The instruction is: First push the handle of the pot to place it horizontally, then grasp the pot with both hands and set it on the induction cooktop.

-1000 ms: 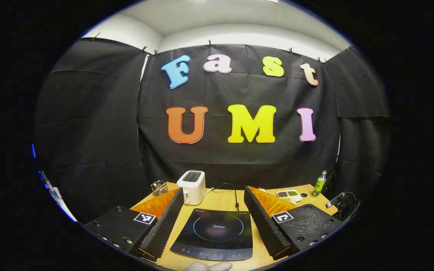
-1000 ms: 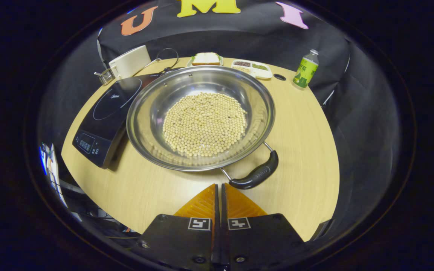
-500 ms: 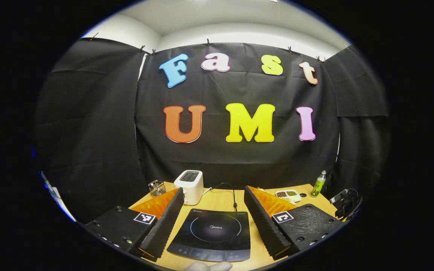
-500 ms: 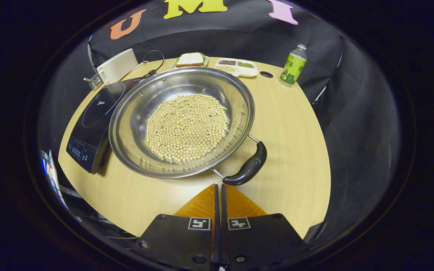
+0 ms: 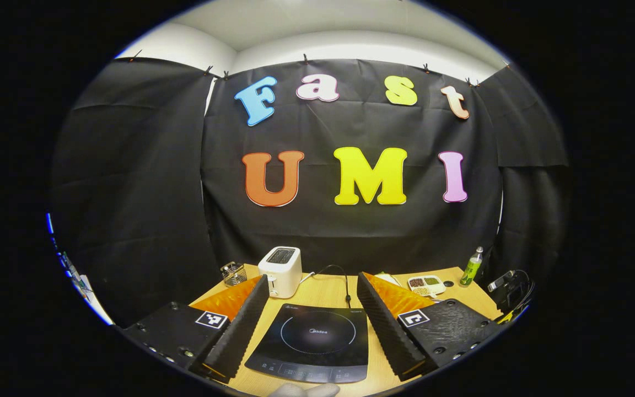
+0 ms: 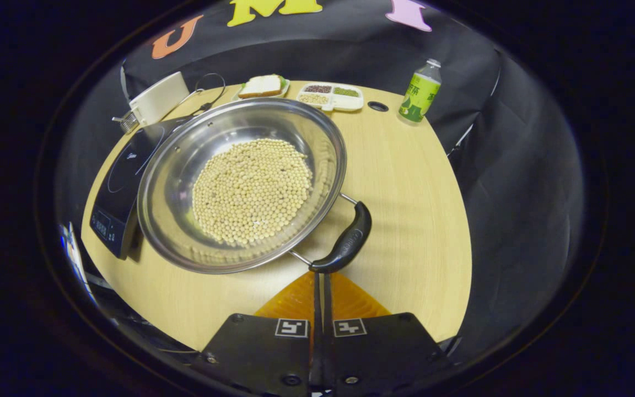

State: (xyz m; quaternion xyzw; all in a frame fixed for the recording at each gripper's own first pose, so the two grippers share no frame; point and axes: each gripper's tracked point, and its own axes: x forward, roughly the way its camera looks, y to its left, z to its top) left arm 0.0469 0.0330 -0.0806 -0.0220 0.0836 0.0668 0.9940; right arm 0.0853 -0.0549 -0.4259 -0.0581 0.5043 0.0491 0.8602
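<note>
A steel pot (image 6: pixel 185 165) holding pale beans (image 6: pixel 251 190) sits on the wooden table (image 6: pixel 416 220), its left rim against the black induction cooktop (image 6: pixel 122 176). Its black side handle (image 6: pixel 345 242) points toward the lower right. My right gripper (image 6: pixel 321 274) is shut with nothing held, and its tips touch the handle's near end. In the left gripper view the cooktop (image 5: pixel 312 342) lies between the spread fingers of my left gripper (image 5: pixel 313 306), which is open and hangs above the table.
A white toaster (image 5: pixel 280 270), a wire holder (image 5: pixel 233 273) and the cooktop's cable (image 5: pixel 342 278) stand at the back left. A sandwich plate (image 6: pixel 262 85), a divided snack tray (image 6: pixel 331 96) and a green bottle (image 6: pixel 418 91) line the far edge.
My right gripper has moved forward and rightward, so the pot has slid left in its view and its tips now meet the handle's end. The left gripper has only shifted slightly.
</note>
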